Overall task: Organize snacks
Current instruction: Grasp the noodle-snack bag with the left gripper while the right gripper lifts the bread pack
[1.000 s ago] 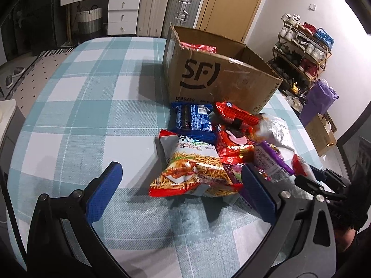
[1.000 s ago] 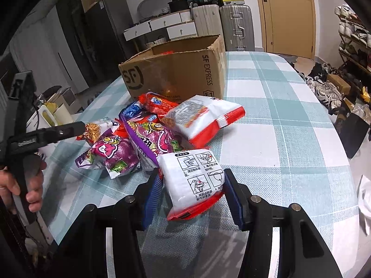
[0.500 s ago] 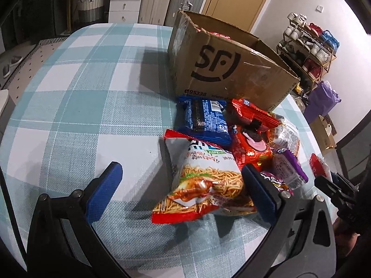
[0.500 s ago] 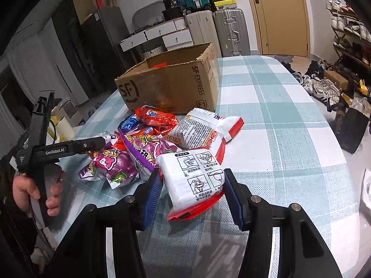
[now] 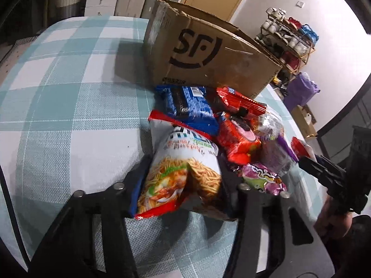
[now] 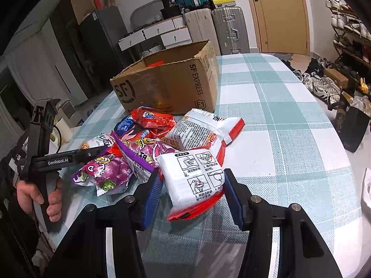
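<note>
Now the left gripper (image 5: 183, 185) was closing on the noodle bag (image 5: 183, 173), the right gripper (image 6: 192, 194) held a white packet (image 6: 197, 178); puffy bags could slip.

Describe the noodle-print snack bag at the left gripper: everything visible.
The noodle-print snack bag is a glossy, puffy foil pouch: white top with printed text, a fried-noodle picture below, red sealed ends. It lies on the checked tablecloth, creased at the middle, between the closing jaws of the left gripper. Its far end overlaps the blue packet.
</note>
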Tool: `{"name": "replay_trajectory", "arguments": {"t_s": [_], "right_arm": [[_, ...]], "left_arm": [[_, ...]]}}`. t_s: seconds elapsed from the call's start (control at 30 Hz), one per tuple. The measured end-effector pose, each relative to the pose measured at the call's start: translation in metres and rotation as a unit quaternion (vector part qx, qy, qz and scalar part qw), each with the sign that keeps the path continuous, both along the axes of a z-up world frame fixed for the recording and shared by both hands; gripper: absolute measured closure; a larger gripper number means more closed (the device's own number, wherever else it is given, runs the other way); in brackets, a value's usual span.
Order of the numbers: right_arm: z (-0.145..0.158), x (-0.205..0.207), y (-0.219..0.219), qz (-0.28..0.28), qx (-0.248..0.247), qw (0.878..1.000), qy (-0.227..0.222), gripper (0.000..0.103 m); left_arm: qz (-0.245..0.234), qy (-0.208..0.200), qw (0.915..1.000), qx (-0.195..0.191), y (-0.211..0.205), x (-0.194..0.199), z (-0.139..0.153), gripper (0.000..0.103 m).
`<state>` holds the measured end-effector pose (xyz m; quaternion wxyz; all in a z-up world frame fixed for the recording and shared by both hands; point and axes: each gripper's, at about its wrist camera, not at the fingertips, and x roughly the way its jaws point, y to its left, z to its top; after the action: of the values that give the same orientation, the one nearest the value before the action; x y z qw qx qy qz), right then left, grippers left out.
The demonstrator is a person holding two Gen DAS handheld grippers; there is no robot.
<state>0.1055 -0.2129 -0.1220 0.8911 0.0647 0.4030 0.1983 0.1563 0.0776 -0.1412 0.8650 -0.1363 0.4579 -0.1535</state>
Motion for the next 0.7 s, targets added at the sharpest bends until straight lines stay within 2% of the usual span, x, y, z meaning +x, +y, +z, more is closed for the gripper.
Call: {"name": "replay_trajectory", "arguments": {"t_s": [0.17, 0.4, 0.7], "right_arm": [[0.006, -0.001, 0.001, 0.000, 0.004, 1.000, -0.007, 0.050], [0.022, -0.011, 0.004, 0.005, 0.011, 1.000, -0.025, 0.050], [0.045, -0.015, 0.012, 0.020, 0.020, 0.999, -0.044, 0.050]], "left_arm": [[-0.002, -0.013, 0.9998, 0.013, 0.002, -0.004, 0.004, 0.060], [0.007, -0.016, 0.9998, 0.010, 0.007, -0.022, 0.012, 0.060], [0.018, -0.039, 0.9990, 0.011, 0.016, -0.049, 0.037, 0.060]]}}
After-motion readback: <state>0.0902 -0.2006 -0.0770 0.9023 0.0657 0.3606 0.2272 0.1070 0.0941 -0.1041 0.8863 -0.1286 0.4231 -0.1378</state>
